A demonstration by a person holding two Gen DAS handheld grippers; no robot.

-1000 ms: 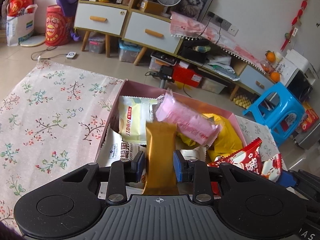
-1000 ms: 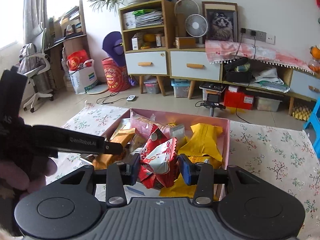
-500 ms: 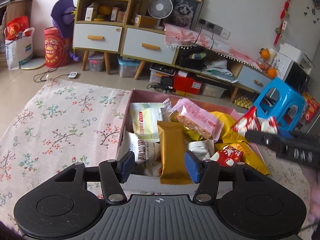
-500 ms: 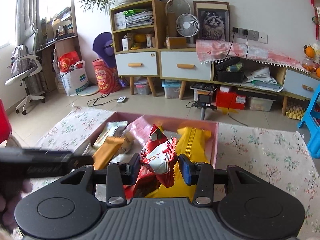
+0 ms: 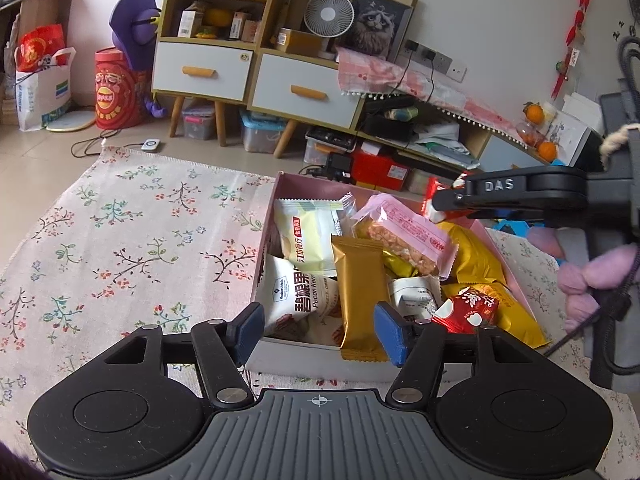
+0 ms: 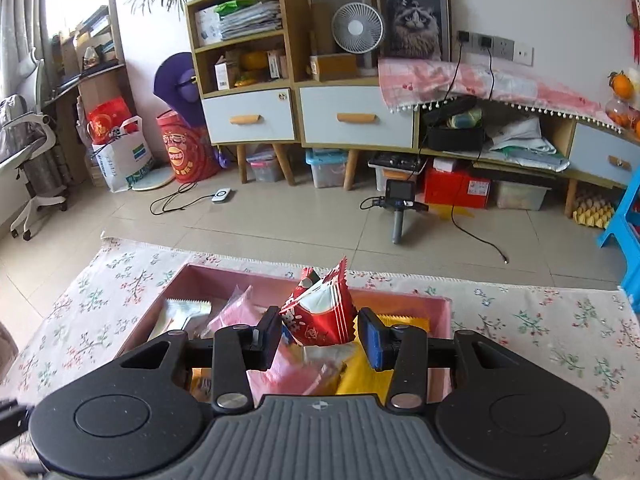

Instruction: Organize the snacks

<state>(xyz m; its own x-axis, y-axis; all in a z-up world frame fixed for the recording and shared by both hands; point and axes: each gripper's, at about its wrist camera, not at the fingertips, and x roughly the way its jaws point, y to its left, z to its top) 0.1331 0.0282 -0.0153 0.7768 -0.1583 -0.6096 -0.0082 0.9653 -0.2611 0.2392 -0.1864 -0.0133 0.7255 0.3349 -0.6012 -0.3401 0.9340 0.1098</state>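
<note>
A pink box (image 5: 280,184) on a floral cloth holds several snack packets. My left gripper (image 5: 318,332) is open at the box's near edge. A gold packet (image 5: 360,280) lies between its fingers, resting on the pile and over the box rim. My right gripper (image 6: 318,338) is shut on a red and white packet (image 6: 320,312), held above the pink box (image 6: 436,308). In the left wrist view the right gripper (image 5: 444,200) hangs over the box's far right corner.
A pink packet (image 5: 404,236), a pale green packet (image 5: 308,240), a white pecan packet (image 5: 296,296) and yellow packets (image 5: 476,256) fill the box. The floral cloth (image 5: 120,240) spreads left of the box. Cabinets (image 6: 304,120) and a blue stool (image 6: 628,220) stand behind.
My left gripper opened and let go of the gold packet, then drew back from the box. My right gripper lifted the red and white packet higher above the box.
</note>
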